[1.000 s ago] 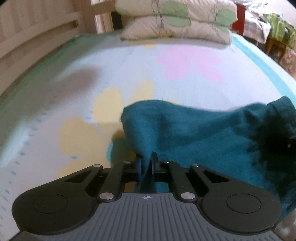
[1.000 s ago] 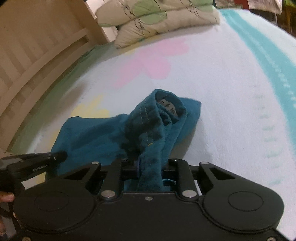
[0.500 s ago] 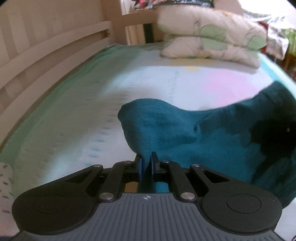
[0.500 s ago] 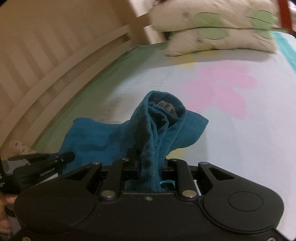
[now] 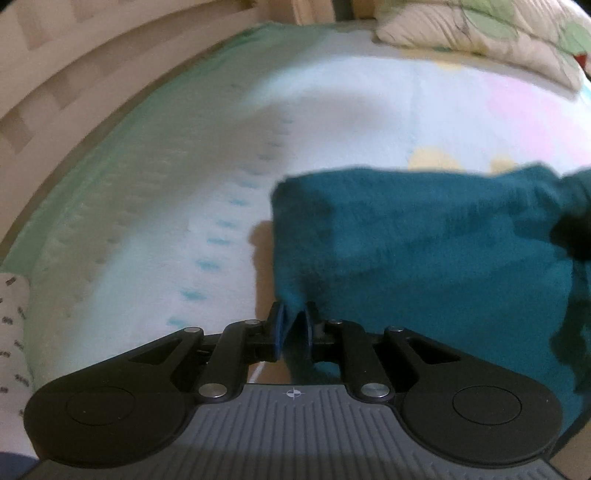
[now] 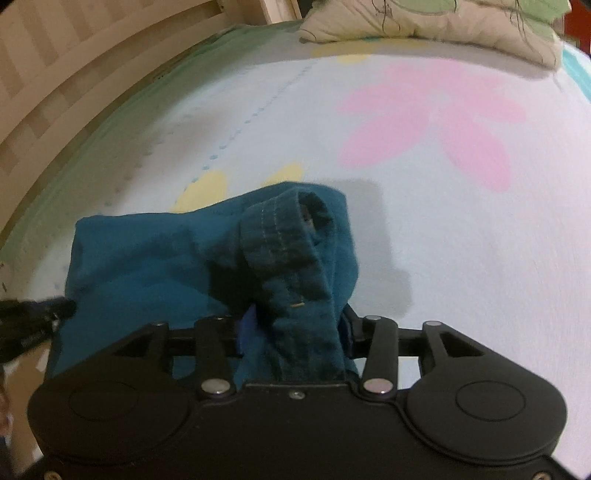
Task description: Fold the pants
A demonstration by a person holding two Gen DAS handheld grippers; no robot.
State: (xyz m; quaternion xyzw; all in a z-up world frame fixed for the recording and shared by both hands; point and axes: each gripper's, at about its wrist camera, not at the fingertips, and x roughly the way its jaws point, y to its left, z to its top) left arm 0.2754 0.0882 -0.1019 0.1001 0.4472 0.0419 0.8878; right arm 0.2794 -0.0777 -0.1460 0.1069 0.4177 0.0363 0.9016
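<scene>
The left tool is easing its jaws apart with a thin fold of the teal pants still lying between them, the right tool is opening wider around the bunched waistband, and the pants are hanging over the flowered bed sheet near the pillows.

We look from two cameras, each mounted just behind a handheld gripper and facing forward and steeply down along its fingers. The left one sits close over the left gripper, facing the bedsheet and wooden bed frame. The right one sits close over the right gripper, facing the same way. Both share the teal pants, the pillows at the far end, and the bed frame along the left.
</scene>
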